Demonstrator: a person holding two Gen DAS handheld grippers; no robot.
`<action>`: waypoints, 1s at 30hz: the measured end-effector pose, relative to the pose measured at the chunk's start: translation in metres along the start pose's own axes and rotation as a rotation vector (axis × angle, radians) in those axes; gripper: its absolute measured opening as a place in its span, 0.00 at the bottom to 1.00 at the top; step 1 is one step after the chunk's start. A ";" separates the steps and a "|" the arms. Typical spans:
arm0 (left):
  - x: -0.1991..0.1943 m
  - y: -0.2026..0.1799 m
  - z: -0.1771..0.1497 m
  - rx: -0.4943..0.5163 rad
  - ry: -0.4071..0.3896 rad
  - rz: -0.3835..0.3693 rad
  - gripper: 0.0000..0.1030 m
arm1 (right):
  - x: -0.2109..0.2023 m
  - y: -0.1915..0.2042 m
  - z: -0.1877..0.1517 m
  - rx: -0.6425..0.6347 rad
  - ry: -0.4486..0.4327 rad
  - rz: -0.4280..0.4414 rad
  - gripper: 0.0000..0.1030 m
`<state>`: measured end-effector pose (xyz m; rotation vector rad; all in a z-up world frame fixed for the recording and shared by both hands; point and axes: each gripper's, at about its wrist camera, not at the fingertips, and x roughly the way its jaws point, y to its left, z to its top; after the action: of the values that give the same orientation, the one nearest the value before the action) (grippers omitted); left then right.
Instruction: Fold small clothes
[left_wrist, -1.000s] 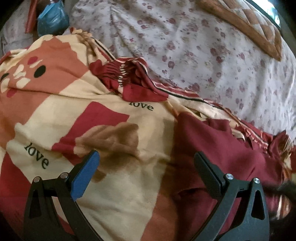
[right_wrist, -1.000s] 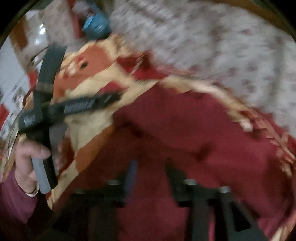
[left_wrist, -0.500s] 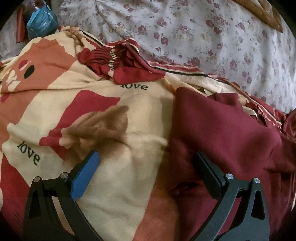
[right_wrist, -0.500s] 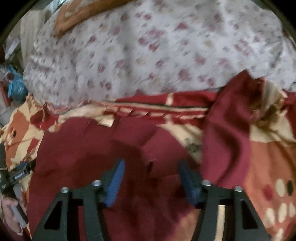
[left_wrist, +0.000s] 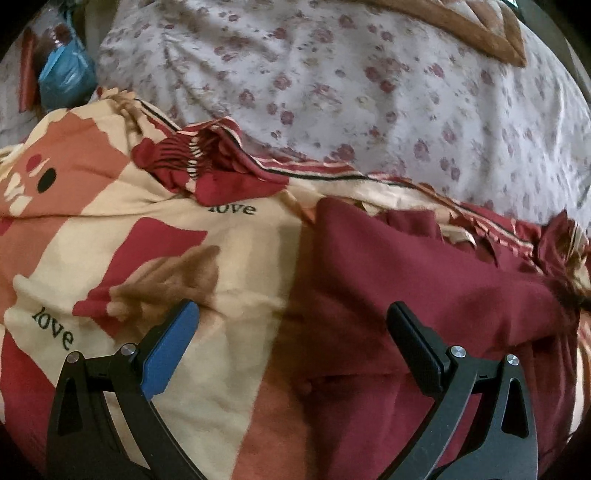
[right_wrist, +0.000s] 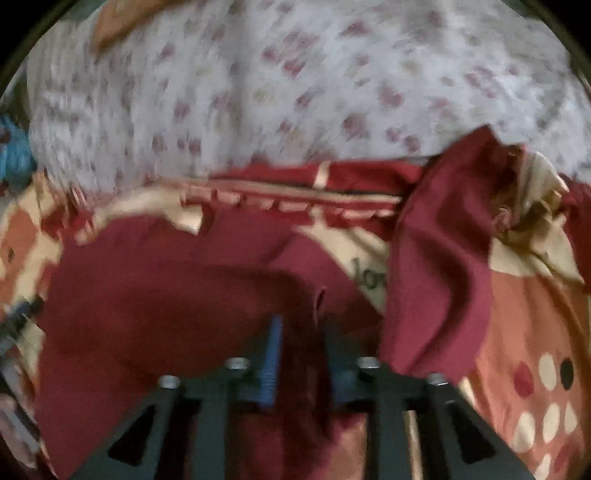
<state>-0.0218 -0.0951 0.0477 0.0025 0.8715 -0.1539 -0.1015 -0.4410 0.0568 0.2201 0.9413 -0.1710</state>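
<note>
Your right hand-held gripper (right_wrist: 301, 354) is pinched on the maroon garment (left_wrist: 424, 280), which stretches left-right; your left hand-held gripper (left_wrist: 291, 325) hangs wide open, nearer its left edge.

Black gripper (left_wrist: 291, 325); blue pad (left_wrist: 168, 352)

Both wrist views are looking forward and down, close over the maroon garment (left_wrist: 424, 280) on the patterned blanket (left_wrist: 122, 221). Left view is sitting further left; both are sharing the floral sheet (right_wrist: 295, 81) beyond.
</note>
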 end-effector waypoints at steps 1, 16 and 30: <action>0.003 -0.002 -0.001 0.007 0.009 0.004 0.99 | -0.010 -0.010 0.000 0.044 -0.041 -0.007 0.44; 0.028 0.000 -0.011 -0.019 0.122 0.021 0.99 | 0.016 -0.069 0.032 0.179 -0.039 -0.164 0.49; 0.028 -0.001 -0.009 -0.020 0.119 0.023 0.99 | -0.038 -0.145 -0.022 0.214 -0.072 -0.219 0.08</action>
<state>-0.0114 -0.0988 0.0209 0.0033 0.9917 -0.1248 -0.1754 -0.5728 0.0591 0.3064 0.8738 -0.4797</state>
